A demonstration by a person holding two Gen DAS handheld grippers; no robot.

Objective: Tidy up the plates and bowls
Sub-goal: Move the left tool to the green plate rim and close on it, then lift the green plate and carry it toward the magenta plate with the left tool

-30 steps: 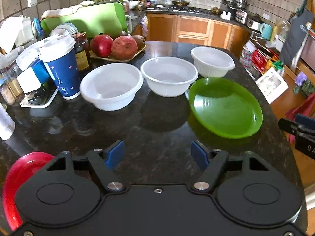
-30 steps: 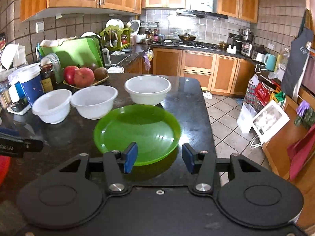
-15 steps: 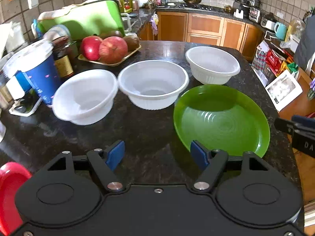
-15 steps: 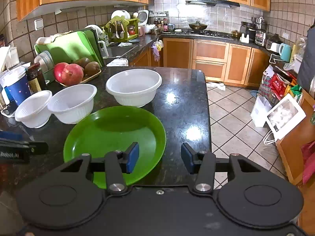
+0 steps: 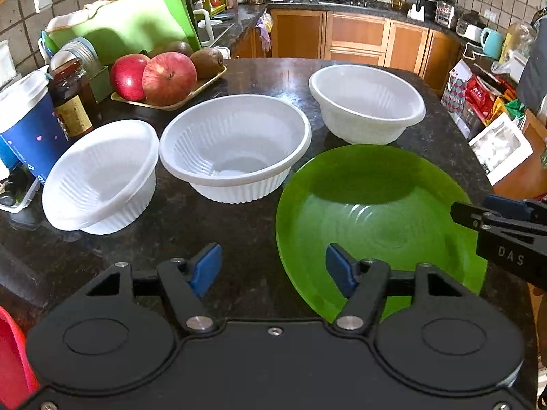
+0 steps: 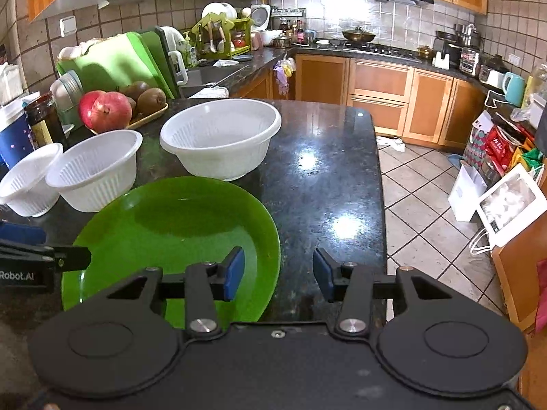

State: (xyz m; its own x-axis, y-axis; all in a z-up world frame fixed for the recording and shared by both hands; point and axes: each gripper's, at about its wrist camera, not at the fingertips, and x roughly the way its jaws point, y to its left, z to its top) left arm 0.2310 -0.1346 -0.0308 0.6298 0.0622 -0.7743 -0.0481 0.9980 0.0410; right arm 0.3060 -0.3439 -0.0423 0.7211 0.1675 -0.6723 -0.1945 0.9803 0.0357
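Observation:
Three white ribbed bowls stand on the dark granite counter (image 5: 239,235): a left bowl (image 5: 99,177), a middle bowl (image 5: 232,150) and a far right bowl (image 5: 367,102). A green plate (image 5: 376,212) lies in front of them. A red plate (image 5: 13,355) shows at the lower left edge. My left gripper (image 5: 273,270) is open and empty, just left of the green plate's near rim. My right gripper (image 6: 278,273) is open and empty, with its left finger over the green plate (image 6: 171,235) and its right finger past the rim. The bowls also show in the right wrist view (image 6: 218,136).
A tray of red fruit and kiwis (image 5: 164,78), a jar (image 5: 70,99) and a blue cup (image 5: 25,119) stand at the left back. A green cutting board (image 5: 119,27) leans behind them. The counter's right edge (image 6: 381,177) drops to a tiled floor.
Both grippers have moved forward and to the right over the counter. The bowls and green plate are nearer and larger. The red plate has slid almost out of the left view.

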